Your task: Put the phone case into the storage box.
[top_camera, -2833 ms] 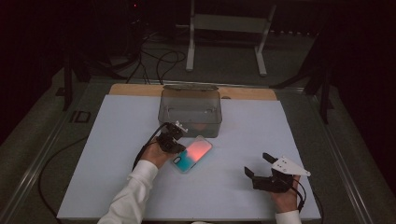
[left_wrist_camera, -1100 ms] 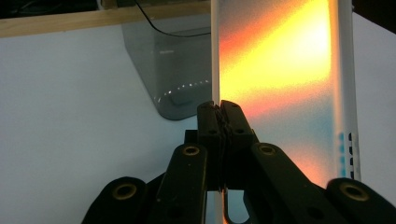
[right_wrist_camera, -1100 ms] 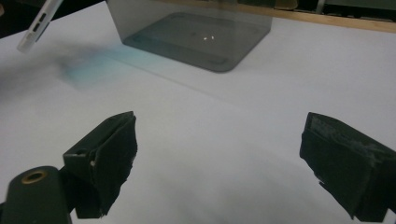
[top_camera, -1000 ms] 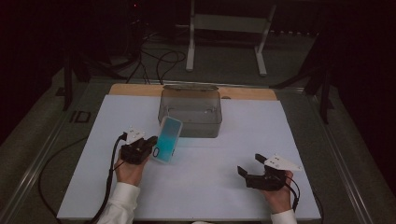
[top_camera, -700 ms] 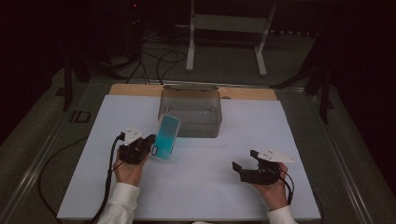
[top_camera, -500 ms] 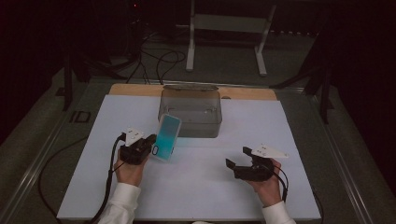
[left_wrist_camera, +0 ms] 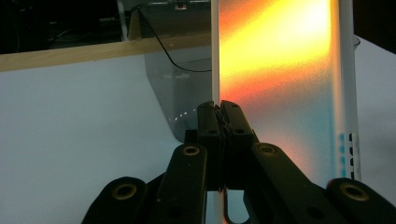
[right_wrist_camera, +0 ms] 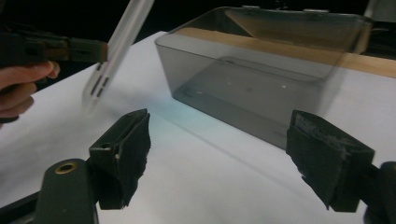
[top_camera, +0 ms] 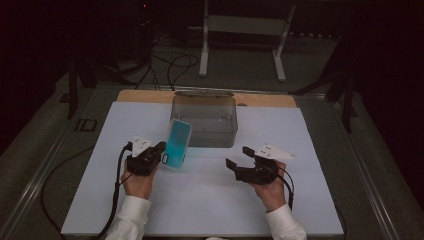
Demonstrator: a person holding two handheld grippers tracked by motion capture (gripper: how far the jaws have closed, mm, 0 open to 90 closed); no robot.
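Phone case (top_camera: pixel 178 143) clamped by one long edge in left gripper (top_camera: pixel 156 155), jaws pinched tight on it, held off white table (top_camera: pixel 210 200) and tilted, standing nearly on end. Glowing teal in high view, orange and yellow in left gripper view (left_wrist_camera: pixel 280 84). Hanging just in front of left front corner of grey bin (top_camera: pixel 204 120), near it; touching or not, cannot tell. Seen edge-on in right gripper view (right_wrist_camera: pixel 116 51), slanting, lower end above table, teal glow cast on sheet beneath.

Right gripper (top_camera: pixel 239 159) wide apart, jaws lately closing a little, nothing between them but bare table. Held low over sheet, right of case and well apart from it, aimed toward bin and case. Bin (right_wrist_camera: pixel 261 79) empty-looking, clear-walled, standing at far middle of sheet before wooden strip (top_camera: pixel 150 96).
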